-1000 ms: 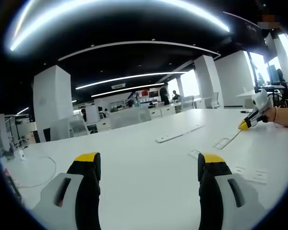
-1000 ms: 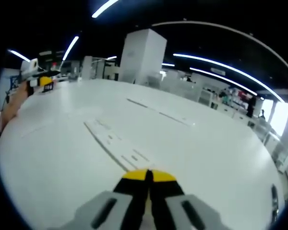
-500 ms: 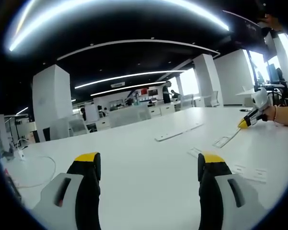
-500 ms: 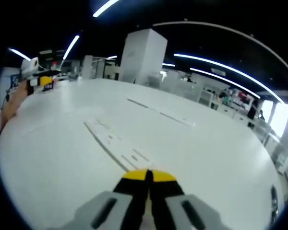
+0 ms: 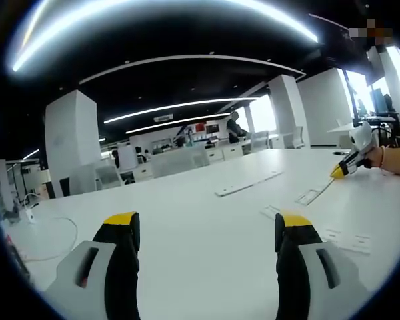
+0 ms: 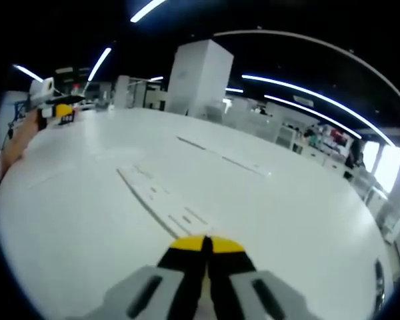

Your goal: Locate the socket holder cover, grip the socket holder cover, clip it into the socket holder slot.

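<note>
1. The socket holder cover, a long white strip, lies flat on the table just ahead of our right gripper, whose jaws are pressed together on nothing.
2. We judge we should spread those jaws first, then take the strip's near end squarely.
3. The left gripper view adds our left gripper, jaws spread wide and empty, and a second strip farther off.
</note>
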The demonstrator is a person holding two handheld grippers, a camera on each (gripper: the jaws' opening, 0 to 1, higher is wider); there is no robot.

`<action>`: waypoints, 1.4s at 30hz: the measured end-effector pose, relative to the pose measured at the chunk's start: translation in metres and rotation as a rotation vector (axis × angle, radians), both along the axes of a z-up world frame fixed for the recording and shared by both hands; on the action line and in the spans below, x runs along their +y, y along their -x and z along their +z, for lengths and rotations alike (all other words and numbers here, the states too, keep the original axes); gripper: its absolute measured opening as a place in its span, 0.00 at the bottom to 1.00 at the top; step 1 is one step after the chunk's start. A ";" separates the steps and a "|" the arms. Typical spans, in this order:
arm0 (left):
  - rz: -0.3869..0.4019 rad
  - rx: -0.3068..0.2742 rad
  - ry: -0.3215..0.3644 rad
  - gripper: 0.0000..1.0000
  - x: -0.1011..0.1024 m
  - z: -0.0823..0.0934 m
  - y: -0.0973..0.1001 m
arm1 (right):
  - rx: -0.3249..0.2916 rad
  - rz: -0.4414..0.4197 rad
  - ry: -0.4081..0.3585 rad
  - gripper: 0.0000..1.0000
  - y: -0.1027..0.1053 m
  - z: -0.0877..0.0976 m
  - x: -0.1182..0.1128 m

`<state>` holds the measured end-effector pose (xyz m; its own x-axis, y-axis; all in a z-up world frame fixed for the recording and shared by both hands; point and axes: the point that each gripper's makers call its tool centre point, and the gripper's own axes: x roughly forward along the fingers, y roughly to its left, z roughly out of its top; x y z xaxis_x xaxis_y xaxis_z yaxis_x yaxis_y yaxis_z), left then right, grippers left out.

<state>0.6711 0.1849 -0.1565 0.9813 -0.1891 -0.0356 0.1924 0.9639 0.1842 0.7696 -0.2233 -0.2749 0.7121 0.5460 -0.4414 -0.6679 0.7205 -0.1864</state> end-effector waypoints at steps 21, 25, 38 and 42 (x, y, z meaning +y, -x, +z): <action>-0.002 -0.003 0.002 0.82 -0.003 -0.004 0.004 | -0.011 0.003 0.018 0.04 0.001 0.001 0.002; 0.000 -0.003 0.002 0.82 -0.003 -0.003 0.005 | -0.018 0.004 0.028 0.04 0.001 0.001 0.003; -0.001 0.001 0.002 0.82 -0.003 -0.004 0.003 | -0.037 0.003 0.062 0.04 0.002 0.000 0.005; -0.001 0.004 -0.001 0.82 -0.003 -0.004 0.003 | -0.043 -0.002 0.076 0.04 0.002 0.000 0.005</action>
